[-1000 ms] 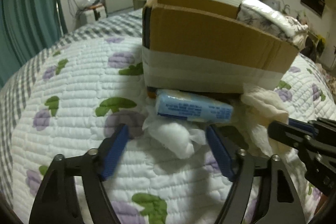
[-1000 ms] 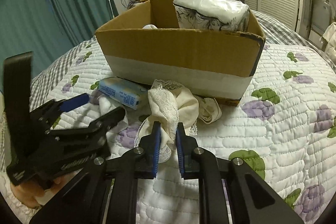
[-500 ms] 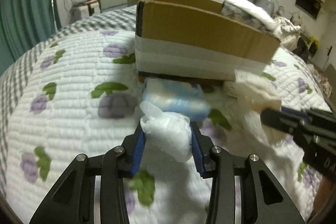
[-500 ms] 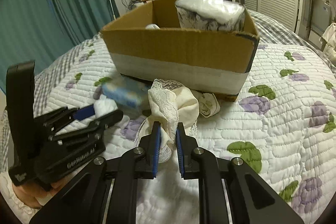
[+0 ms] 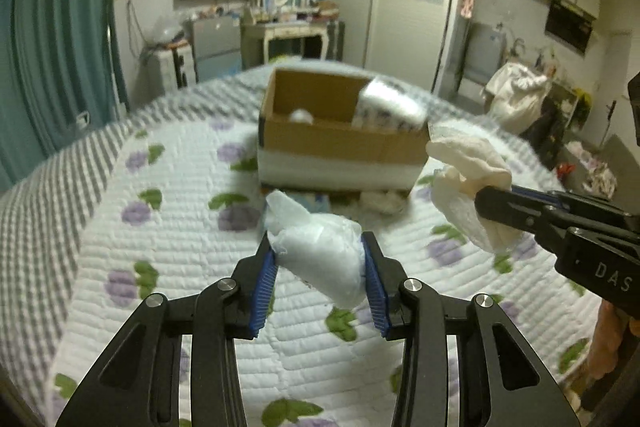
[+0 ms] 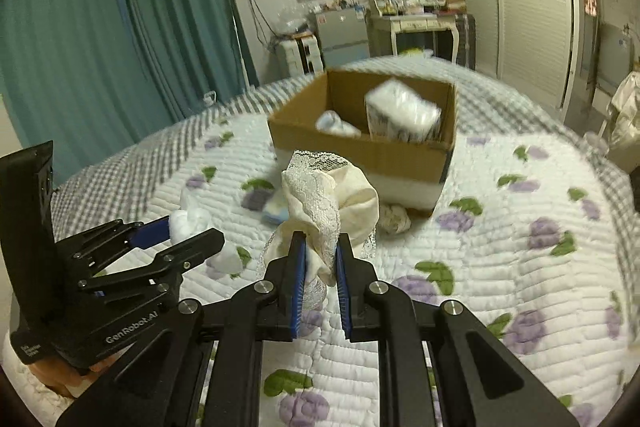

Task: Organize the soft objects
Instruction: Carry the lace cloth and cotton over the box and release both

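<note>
My left gripper (image 5: pixel 320 259) is shut on a white wadded cloth (image 5: pixel 320 251), held above the quilt. It also shows in the right wrist view (image 6: pixel 188 223). My right gripper (image 6: pixel 318 263) is shut on a cream lace-trimmed cloth (image 6: pixel 336 199), lifted off the bed; it shows at the right of the left wrist view (image 5: pixel 468 183). An open cardboard box (image 5: pixel 340 147) (image 6: pixel 360 155) stands ahead on the bed. It holds a wrapped white bundle (image 6: pixel 402 115) and a small pale item (image 6: pixel 334 125).
A blue packet (image 6: pixel 276 207) and a small cream cloth (image 6: pixel 394 219) lie on the floral quilt (image 5: pixel 168 227) against the box front. Teal curtains hang at the left. Furniture stands beyond the bed.
My left gripper closed on the white cloth and lifted it. Both grippers rose and drew back from the box, each carrying its cloth.
</note>
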A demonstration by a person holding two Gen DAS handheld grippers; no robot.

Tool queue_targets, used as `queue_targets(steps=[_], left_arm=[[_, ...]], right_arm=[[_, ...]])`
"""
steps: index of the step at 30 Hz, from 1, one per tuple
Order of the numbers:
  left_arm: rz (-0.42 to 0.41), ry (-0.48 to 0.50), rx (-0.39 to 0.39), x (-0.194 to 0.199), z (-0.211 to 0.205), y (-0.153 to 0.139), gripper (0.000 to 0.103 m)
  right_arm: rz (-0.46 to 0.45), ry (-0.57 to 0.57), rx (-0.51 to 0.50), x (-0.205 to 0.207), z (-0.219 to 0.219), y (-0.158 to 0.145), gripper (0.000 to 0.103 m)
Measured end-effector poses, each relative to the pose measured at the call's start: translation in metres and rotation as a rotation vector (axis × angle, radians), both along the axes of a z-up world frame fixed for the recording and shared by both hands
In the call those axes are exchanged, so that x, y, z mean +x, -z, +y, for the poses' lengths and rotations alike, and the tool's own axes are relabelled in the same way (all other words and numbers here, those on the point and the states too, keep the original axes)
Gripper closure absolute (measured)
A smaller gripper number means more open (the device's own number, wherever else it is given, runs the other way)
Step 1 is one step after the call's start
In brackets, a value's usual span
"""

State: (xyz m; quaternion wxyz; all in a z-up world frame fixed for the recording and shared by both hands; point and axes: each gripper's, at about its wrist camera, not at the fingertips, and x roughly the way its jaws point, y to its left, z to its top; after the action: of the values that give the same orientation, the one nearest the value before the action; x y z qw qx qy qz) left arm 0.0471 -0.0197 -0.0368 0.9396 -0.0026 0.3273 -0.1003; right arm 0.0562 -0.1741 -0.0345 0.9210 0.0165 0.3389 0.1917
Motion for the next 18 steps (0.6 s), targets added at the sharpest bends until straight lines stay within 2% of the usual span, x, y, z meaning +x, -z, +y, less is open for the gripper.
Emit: queue_targets(steps=[4, 8, 13, 18], left_arm=[[-0.053, 0.007, 0.0, -0.001, -0.006, -0.034, 0.063], [-0.091, 0.009, 0.0, 0.01, -0.009, -0.057, 0.063], [-0.125, 0.009, 0.015, 0.039, -0.017, -0.077, 0.063], [-0.143, 0.002, 0.045, 0.085, -0.028, -0.082, 0.063]], right_arm=[[-0.073, -0.009, -0.005, -0.011, -0.007, -0.043, 0.089], [-0.125, -0.021, -0.003, -0.002, -0.015, -0.079, 0.089], [-0.167, -0.006, -0.037, 0.035, -0.021, -0.11, 0.089], [-0.187, 0.015, -0.068, 0.084, -0.024, -0.125, 0.089]])
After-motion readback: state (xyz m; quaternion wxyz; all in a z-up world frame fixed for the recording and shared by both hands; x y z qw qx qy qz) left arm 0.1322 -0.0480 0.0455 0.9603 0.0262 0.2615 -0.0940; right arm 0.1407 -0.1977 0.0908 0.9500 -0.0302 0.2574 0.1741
